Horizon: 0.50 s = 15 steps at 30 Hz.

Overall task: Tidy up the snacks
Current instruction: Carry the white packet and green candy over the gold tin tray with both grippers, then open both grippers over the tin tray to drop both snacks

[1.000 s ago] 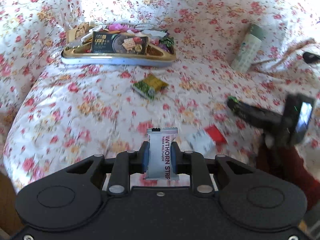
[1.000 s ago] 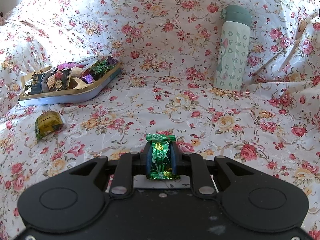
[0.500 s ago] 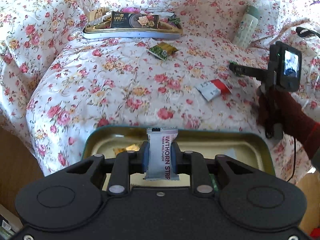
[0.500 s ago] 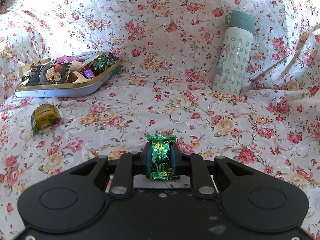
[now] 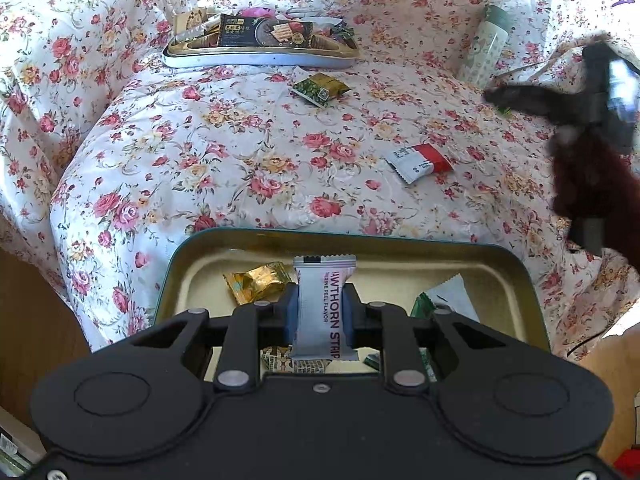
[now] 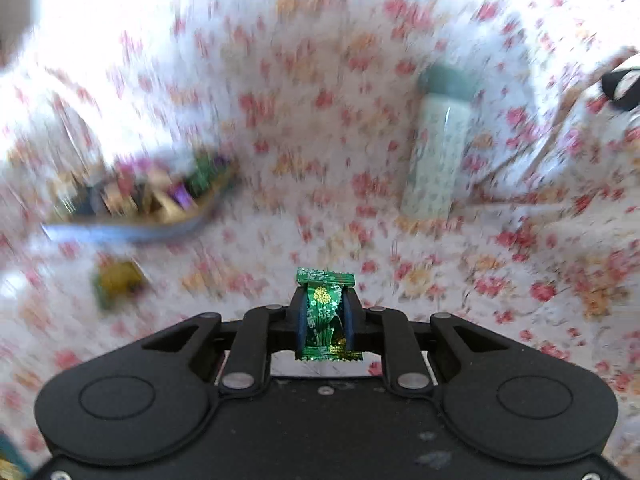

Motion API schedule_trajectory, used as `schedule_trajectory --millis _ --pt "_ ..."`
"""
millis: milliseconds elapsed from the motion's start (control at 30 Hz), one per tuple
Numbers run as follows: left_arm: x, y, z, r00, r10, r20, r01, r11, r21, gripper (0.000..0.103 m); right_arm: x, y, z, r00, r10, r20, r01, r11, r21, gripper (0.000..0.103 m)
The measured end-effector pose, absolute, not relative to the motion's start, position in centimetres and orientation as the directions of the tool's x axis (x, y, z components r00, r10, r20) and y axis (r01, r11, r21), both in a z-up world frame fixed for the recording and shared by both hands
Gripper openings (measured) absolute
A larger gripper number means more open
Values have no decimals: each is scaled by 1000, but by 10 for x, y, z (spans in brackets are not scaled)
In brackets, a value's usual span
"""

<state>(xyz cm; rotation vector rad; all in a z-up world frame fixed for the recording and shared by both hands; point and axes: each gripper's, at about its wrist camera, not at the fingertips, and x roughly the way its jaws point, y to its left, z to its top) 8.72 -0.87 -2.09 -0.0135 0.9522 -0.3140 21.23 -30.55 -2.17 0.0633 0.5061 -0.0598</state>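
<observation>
left tongs: clenched on a white hawthorn strip, held upright over the near tin.
right tongs: clenched on a green foil candy, held above the flowered cover; this view is blurred by motion.
near tin: green-rimmed, gold inside, at the near edge of the flowered cover; it already holds a gold foil candy, a white and green packet and a few pieces half hidden under the tongs.
far tray: well apart at the back, heaped with mixed snacks, a dark cracker pack on top.
loose on the cover: a green and gold packet just in front of the far tray, a red and white packet near the middle right.
bystander: a pale green bottle standing at the back right.
progress: seemingly under way; a few pieces are in, two are in hand and not yet dropped, two lie loose, and the far tray looks unsorted.
</observation>
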Motion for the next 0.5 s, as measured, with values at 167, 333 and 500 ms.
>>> schedule_trajectory --millis 167,333,500 --pt "92 -13 -21 534 -268 -802 266 954 -141 29 144 -291 20 887 96 -451 -33 989 145 19" --pt "93 -16 -21 528 -262 -808 278 952 -127 29 81 -266 19 863 169 -477 -111 983 147 19" --pt "94 -19 -23 522 -249 -816 281 953 -111 29 37 -233 -3 837 164 -523 -153 986 65 19"
